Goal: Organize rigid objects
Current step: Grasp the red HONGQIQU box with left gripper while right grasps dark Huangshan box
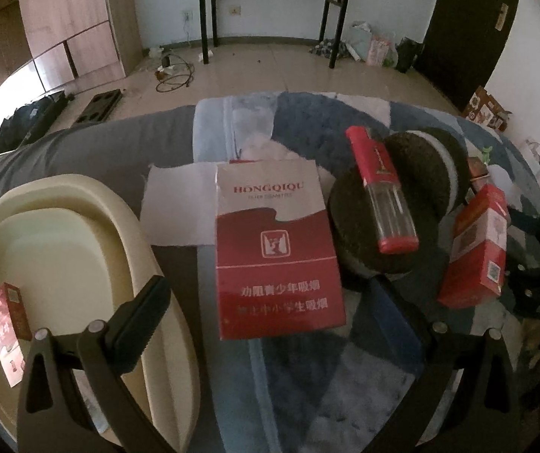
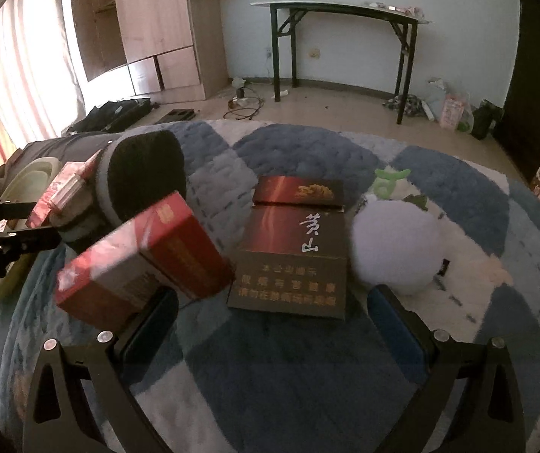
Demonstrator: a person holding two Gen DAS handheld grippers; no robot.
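In the left wrist view a red and white cigarette pack (image 1: 275,249) lies on the blue patchwork blanket (image 1: 300,385). My left gripper (image 1: 270,294) stands open around its near end, with neither pad touching it. A red-capped clear tube (image 1: 383,196) rests on a dark round cushion (image 1: 394,211), and a red box (image 1: 475,253) stands to the right. In the right wrist view my right gripper (image 2: 273,302) is open just short of a dark brown cigarette pack (image 2: 292,253). The tilted red box (image 2: 145,256) sits over its left finger (image 2: 156,324).
A cream basin (image 1: 134,234) sits at the left with a small red box (image 1: 5,332) inside. White paper (image 1: 179,204) lies behind the pack. A white plush ball (image 2: 394,253) sits right of the brown pack. Beyond the bed are bare floor, a folding table (image 2: 341,11) and a wardrobe (image 2: 156,26).
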